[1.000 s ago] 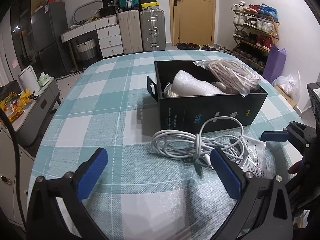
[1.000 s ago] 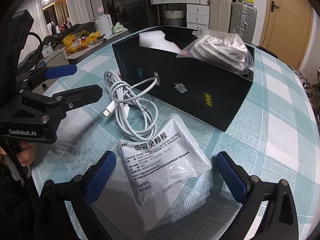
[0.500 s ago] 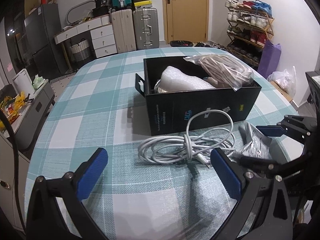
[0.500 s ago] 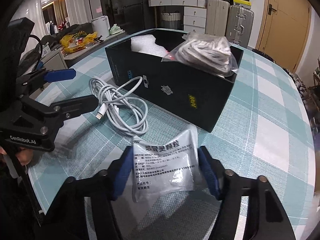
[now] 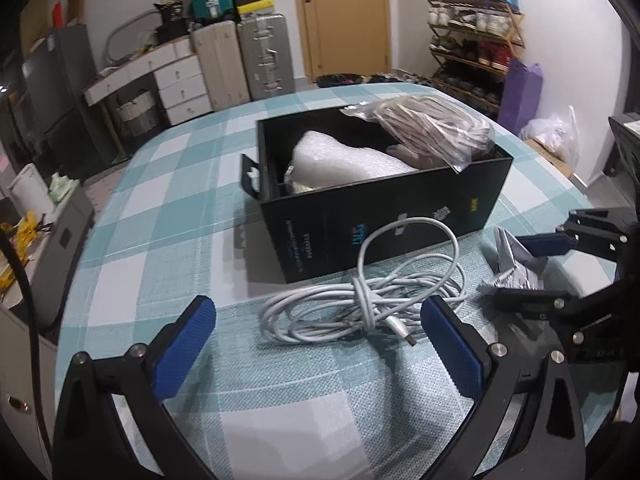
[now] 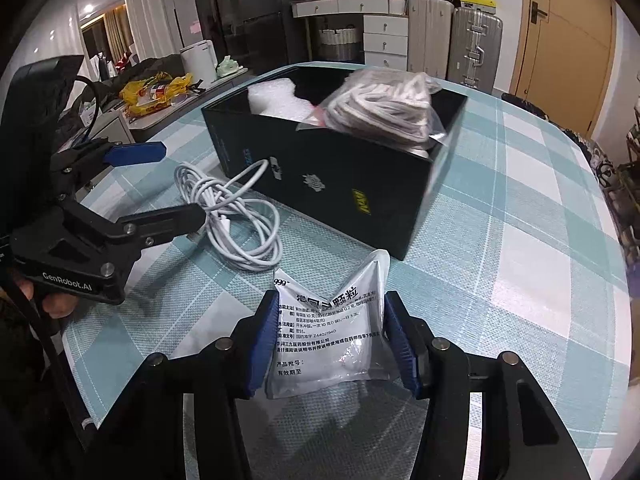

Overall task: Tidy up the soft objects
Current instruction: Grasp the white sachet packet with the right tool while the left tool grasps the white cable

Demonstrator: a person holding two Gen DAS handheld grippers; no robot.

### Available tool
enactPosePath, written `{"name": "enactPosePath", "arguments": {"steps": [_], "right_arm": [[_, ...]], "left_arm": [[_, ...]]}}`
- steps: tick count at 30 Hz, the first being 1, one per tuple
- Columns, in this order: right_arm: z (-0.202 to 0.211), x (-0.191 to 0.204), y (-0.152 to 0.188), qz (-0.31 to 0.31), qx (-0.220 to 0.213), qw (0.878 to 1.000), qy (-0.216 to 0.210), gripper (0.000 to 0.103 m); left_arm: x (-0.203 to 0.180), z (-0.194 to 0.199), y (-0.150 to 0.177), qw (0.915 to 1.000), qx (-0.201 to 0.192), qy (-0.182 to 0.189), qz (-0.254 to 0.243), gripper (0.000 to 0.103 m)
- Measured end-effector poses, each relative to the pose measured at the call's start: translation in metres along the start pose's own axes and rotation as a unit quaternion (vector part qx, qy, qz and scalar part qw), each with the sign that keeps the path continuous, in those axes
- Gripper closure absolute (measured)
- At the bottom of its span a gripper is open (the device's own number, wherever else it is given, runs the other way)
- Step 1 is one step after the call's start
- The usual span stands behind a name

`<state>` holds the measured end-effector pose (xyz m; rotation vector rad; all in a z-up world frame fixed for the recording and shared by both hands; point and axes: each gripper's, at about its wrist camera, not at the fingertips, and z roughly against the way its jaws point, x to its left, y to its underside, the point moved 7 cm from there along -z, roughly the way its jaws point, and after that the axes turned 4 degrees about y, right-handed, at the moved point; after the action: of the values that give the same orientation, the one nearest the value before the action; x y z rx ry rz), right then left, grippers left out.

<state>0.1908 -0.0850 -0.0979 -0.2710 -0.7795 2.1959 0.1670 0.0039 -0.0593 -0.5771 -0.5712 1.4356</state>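
A white printed medicine sachet (image 6: 320, 360) sits between the blue pads of my right gripper (image 6: 331, 304). The jaws are closing, the pads press on both edges, and the sachet buckles upward; it also shows in the left wrist view (image 5: 508, 248). My left gripper (image 5: 318, 320) stands open just above the tablecloth, in front of a coiled white cable (image 5: 360, 304) that nothing holds. Behind the cable stands an open black box (image 5: 380, 216) holding bubble wrap (image 5: 340, 160) and a clear bag of pale cords (image 5: 432, 128).
The table wears a teal and white checked cloth (image 6: 520, 240). A person's hand (image 6: 56, 304) holds the left gripper (image 6: 168, 184) at the table's left edge. Suitcases, drawers and a shoe rack stand beyond the table.
My right jaws came in from wide open onto the sachet's two edges and bent it up. The left gripper stayed open and rolled slightly, with the cable unmoved.
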Motion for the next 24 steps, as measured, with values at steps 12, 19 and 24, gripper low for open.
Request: {"name": "enactPosePath", "arguments": {"steps": [12,19,24], "right_arm": [[0.001,-0.004,0.002,-0.003,0.001,1.0,-0.003,0.05],[0.002,-0.002,0.003,-0.001,0.002,1.0,-0.002,0.05],[0.001,-0.002,0.004,-0.001,0.002,1.0,-0.004,0.05]], "left_arm": [[-0.032,-0.004,0.007,0.9958,0.026,0.039,-0.079,0.0],[-0.047,0.005,0.014,0.991,0.036,0.056,-0.117,0.0],[-0.041,-0.001,0.002,0.9924,0.027,0.042,-0.113,0.0]]}}
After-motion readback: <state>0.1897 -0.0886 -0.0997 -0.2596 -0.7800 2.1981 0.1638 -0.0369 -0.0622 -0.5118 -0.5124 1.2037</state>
